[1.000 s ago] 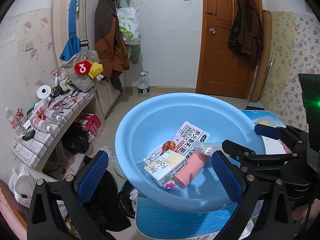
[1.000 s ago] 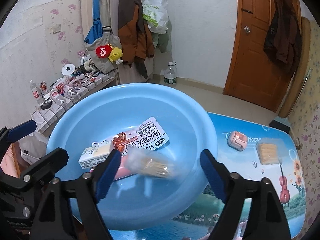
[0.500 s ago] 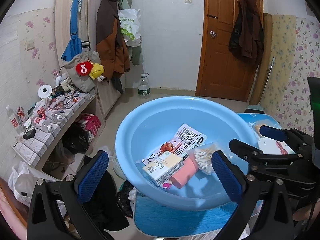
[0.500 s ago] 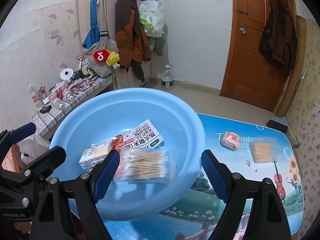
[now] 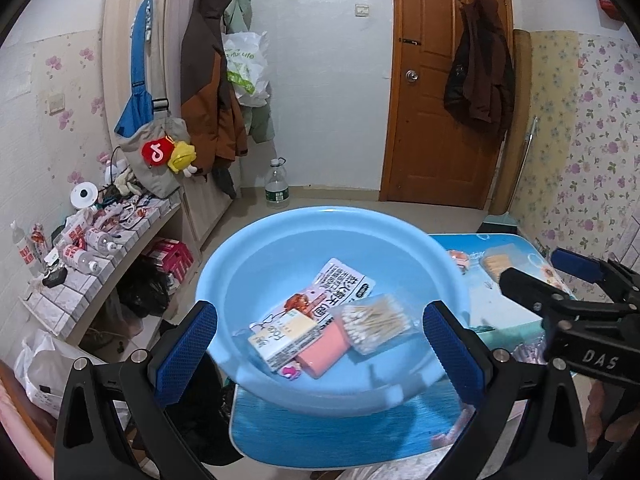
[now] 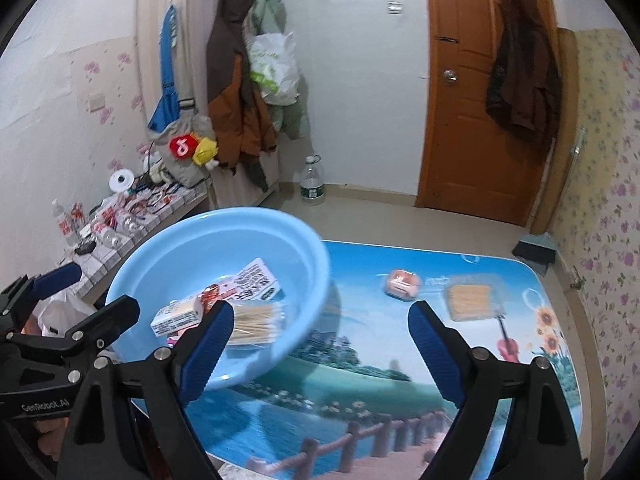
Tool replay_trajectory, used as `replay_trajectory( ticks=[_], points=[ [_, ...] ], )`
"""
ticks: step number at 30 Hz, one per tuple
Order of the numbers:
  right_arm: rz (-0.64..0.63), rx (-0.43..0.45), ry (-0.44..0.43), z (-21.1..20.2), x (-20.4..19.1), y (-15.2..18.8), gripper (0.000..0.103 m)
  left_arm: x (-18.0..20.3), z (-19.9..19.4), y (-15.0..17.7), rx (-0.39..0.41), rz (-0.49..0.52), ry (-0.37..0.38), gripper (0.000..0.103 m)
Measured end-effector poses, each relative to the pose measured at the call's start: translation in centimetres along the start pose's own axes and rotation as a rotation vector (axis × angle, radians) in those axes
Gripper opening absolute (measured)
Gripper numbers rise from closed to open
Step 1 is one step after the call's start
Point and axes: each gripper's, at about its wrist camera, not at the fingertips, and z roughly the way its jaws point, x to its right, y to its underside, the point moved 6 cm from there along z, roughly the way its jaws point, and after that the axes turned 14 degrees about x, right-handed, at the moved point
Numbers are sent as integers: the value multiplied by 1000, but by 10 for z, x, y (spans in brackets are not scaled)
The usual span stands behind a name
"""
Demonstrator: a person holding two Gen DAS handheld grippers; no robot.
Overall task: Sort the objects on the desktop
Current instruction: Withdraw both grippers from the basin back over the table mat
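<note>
Step in hand: a judgement from how things lie. A bag of cotton swabs (image 5: 376, 322) rests inside the blue basin (image 5: 280, 236), and neither claw holds anything, so one item looks just placed and the next pick is due.

Right claw (image 6: 320, 338): jaws opening, wide apart, nothing between them. It hangs over the bare middle of the desk (image 6: 360, 380), just right of the basin.

Left claw (image 5: 320, 338): jaws wide apart and empty, aimed at the near side of the basin. No pad touches the rim.

Basin position: on the left end of the desk, its left side overhanging the desk edge.

Basin contents: the bag of cotton swabs on the right; a pink block (image 5: 324, 354) beside and partly under it; a small cream carton (image 5: 286, 338) to the left; a printed flat packet (image 5: 340, 286) lying beneath, toward the far side. A tiny pink item at the near edge is too small to name.

Still on the desk: a small pink case (image 6: 402, 283) and a clear box of yellowish sticks (image 6: 468, 302), side by side toward the far right, well apart from the basin.

Next move, as a judgement: the right claw is nearer these two. It would need to reach far and right, straddle one item, close on it, and carry it left over the basin rim.

Risk: the basin's overhang could let it tip if bumped.
</note>
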Motion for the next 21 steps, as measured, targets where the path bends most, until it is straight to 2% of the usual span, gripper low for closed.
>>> replay_trajectory(
  ticks=[5,13,21],
  points=[
    [5,29,50,-17,23,-2,95,12,-7,-5,17,-1,-1,103],
    [30,46,72,-41,47,1,95,35,-15,-7,34,22,-5,103],
    [64,61,102,-59,64,4,95,39,-19,-6,41,14,-24,103]
  ],
)
